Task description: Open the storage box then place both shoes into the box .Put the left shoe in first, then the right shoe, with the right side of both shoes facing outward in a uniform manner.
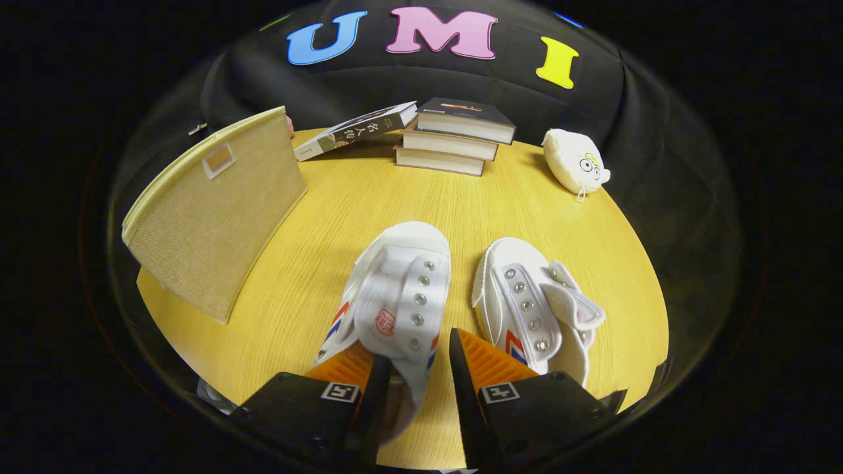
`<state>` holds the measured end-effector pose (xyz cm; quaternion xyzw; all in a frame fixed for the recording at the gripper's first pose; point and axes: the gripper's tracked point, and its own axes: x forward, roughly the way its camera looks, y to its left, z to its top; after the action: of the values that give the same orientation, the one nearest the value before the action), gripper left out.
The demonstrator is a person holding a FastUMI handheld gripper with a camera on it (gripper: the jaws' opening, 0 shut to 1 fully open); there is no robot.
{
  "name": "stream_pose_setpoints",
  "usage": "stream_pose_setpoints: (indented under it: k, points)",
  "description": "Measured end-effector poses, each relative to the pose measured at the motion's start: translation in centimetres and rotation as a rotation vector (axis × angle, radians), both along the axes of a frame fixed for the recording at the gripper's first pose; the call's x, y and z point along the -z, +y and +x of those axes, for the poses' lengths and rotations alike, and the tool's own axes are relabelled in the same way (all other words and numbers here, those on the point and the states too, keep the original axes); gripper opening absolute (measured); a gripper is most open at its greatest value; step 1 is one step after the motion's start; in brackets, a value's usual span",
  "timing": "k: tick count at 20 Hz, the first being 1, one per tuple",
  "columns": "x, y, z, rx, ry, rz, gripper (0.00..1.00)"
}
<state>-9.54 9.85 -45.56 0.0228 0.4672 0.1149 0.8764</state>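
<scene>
Two white canvas shoes with red and blue side stripes lie on the round wooden table (pixel 329 197), toes pointing away from me. The shoe on the left (pixel 402 289) runs back between my fingers, and its heel end is hidden under them. It looks tilted and nearer than the other. My gripper (pixel 416 349) is shut on its collar, one finger on each side. The shoe on the right (pixel 527 303) rests flat just beyond the right finger, its tongue flopped outward. A beige fabric storage box (pixel 211 210) with a cream top rim stands ahead to the left. I cannot tell whether it is open.
Three stacked books (pixel 454 135) stand at the table's far edge, with another book (pixel 355 131) leaning against them. A white plush toy (pixel 576 161) lies at the far right. Bare wood stretches between the shoes and the books.
</scene>
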Motion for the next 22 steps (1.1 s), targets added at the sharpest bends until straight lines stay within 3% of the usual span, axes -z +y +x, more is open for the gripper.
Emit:
stream_pose_setpoints:
  k: [1,2,3,4,6,16,22]
  points:
    - [0.1,0.2,0.5,0.012,-0.002,-0.01,0.49]
    - [0.3,0.1,1.0,0.032,-0.005,-0.023,0.38]
    - [0.4,-0.7,1.3,0.06,-0.001,-0.039,0.36]
    - [0.3,-0.8,1.6,0.092,0.011,-0.024,0.23]
    - [-0.3,-0.1,1.6,0.137,0.039,0.044,0.11]
    - [-13.4,1.2,2.0,0.192,-0.005,0.142,0.08]
    - [-22.4,9.2,5.3,0.176,-0.008,0.291,0.09]
